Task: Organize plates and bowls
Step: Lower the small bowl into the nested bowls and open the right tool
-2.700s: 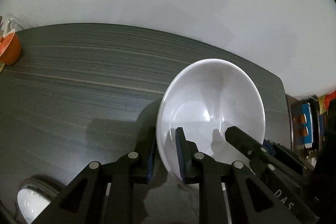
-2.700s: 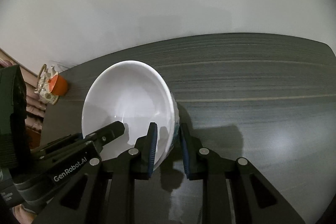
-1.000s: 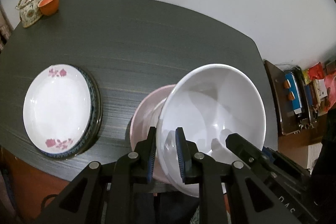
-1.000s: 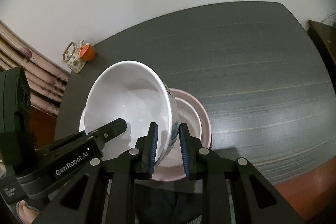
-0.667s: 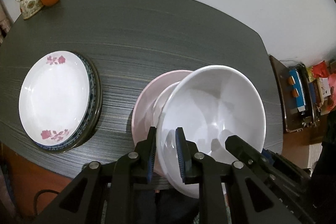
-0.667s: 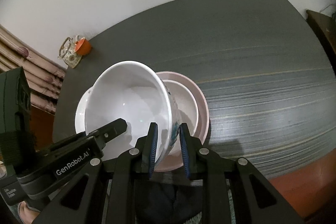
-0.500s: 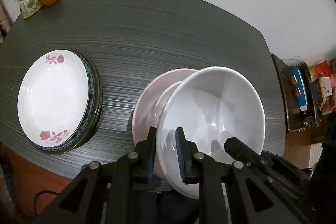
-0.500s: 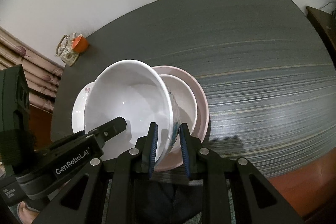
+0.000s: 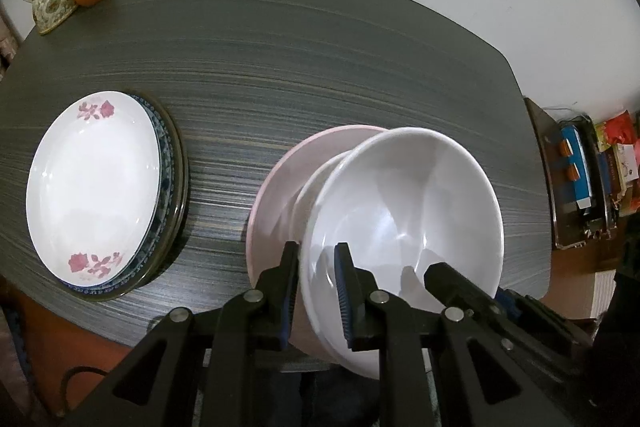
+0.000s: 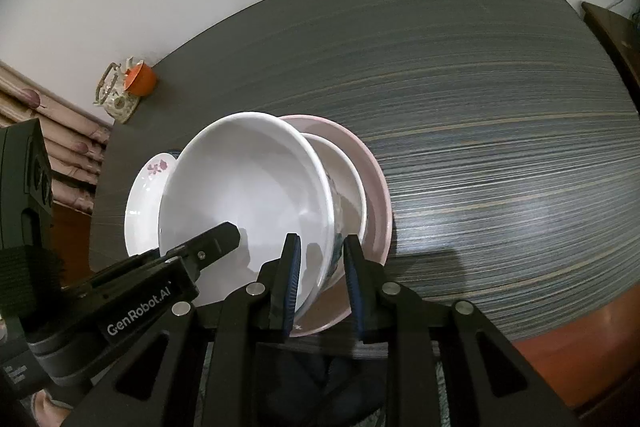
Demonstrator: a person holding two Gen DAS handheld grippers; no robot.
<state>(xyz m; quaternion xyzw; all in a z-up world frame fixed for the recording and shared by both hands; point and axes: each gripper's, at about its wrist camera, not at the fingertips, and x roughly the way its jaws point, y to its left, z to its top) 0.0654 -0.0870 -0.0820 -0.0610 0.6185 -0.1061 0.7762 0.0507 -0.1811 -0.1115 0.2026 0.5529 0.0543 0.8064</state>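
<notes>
Bowl (image 9: pixel 404 211) held over the pink plate (image 9: pixel 280 195), rim pinched on both sides.
Plate stack (image 9: pixel 92 187) sits left; left gripper (image 9: pixel 317 291) and right gripper (image 10: pixel 320 279) each clamp the rim. Glazed ceramic looks slippery, stiff, breakable, so the opposite-rim hold suits it.

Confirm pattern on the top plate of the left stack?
White top plate with pink-red flower sprigs; clearest in left wrist view.

White bowl (image 10: pixel 248 187) in right gripper (image 10: pixel 320 267)
</notes>
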